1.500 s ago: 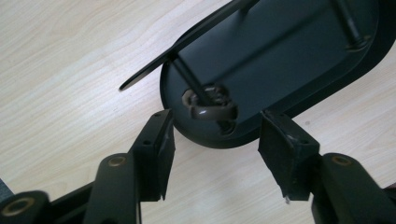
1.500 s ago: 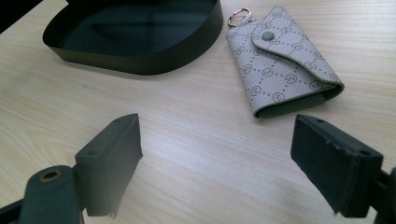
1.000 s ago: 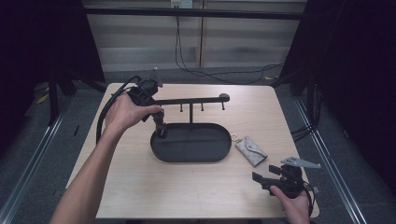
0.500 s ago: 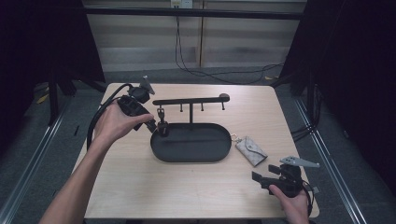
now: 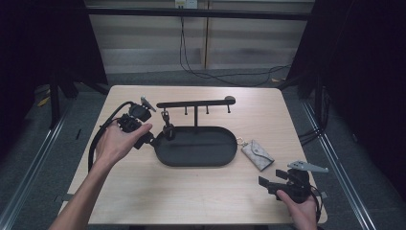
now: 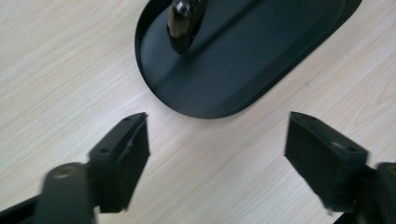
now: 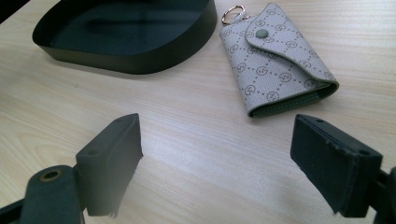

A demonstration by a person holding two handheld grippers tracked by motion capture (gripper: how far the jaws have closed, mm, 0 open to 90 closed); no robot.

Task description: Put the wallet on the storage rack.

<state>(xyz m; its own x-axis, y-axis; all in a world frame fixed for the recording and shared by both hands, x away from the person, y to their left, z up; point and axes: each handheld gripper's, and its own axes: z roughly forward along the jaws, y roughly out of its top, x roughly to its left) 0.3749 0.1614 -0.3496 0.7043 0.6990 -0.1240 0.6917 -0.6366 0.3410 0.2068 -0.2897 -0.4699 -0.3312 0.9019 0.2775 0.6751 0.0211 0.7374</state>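
A black key fob (image 5: 167,131) hangs upright from the left hook of the black rack (image 5: 195,103), its lower end over the oval tray (image 5: 201,160).

place: lab | signs: black curtains (image 5: 43,43); cables (image 5: 225,79); lone table (image 5: 201,201)

The desk (image 5: 191,191) is a square top of light wood with rounded corners. A black oval tray (image 5: 196,160) sits flat on it near the middle. A thin black post stands up from the tray and holds a bar (image 5: 194,103) with small hooks. A grey patterned key pouch (image 5: 257,155) lies flat on the wood, just beside the tray.
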